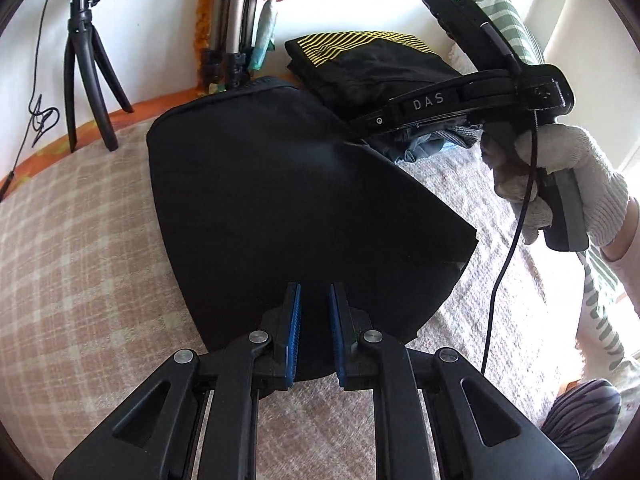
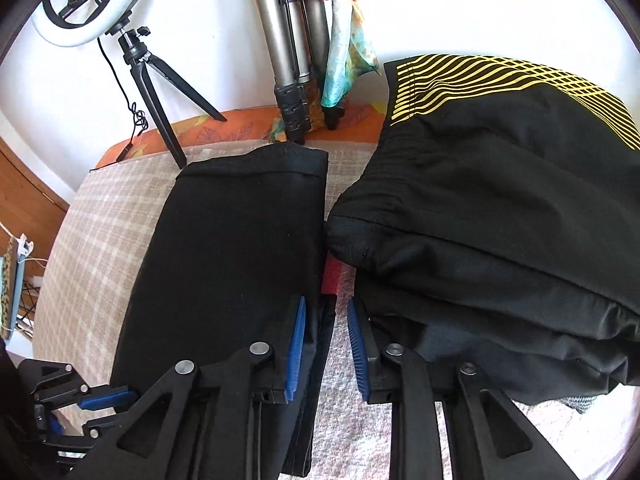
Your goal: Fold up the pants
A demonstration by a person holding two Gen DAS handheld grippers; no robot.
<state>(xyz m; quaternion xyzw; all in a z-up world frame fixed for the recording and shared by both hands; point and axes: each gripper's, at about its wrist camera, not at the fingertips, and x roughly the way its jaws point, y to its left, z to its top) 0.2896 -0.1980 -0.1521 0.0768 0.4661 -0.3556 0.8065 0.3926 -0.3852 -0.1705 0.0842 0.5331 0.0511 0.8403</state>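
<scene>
The black pants [image 1: 280, 208] lie folded flat on the checked blanket [image 1: 80, 248]. In the right wrist view the same pants [image 2: 240, 248] run from the waistband at the far end to a folded edge near me. My left gripper [image 1: 314, 324] hovers over the near edge of the pants, jaws a little apart and empty. My right gripper [image 2: 326, 344] is open over the right edge of the pants, with nothing between its blue pads [image 2: 296, 344]. The right gripper [image 1: 360, 142] also shows in the left wrist view, held in a gloved hand [image 1: 560, 176].
A stack of folded black garments with yellow stripes [image 2: 500, 208] lies right beside the pants. A small black tripod with a ring light [image 2: 156, 92], a grey tripod [image 2: 288, 52] and a coloured scarf [image 2: 344, 60] stand at the far wall. A cable [image 1: 508, 260] hangs from the right gripper.
</scene>
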